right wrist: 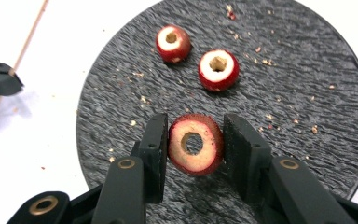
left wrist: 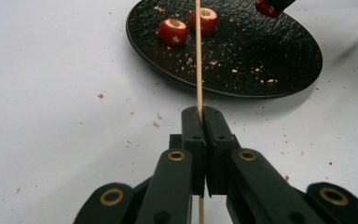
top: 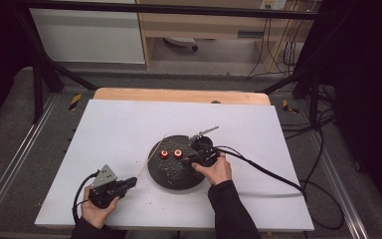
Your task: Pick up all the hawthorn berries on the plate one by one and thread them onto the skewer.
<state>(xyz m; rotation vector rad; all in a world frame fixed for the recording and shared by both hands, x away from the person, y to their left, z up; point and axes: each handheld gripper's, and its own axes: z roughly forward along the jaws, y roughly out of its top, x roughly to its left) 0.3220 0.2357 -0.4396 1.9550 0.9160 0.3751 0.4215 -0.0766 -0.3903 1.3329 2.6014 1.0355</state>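
Cored fruit piece (right wrist: 195, 144) between right hand-held gripper (right wrist: 195, 148) pads

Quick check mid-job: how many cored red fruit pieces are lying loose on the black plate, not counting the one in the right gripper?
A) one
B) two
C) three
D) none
B: the right gripper view shows two cored red pieces lying on the black plate, while the right gripper clamps a third piece above it.

red cored fruit ring (right wrist: 196, 144) | held above plate; thin skewer (left wrist: 198, 56) | clamped, slanting upward
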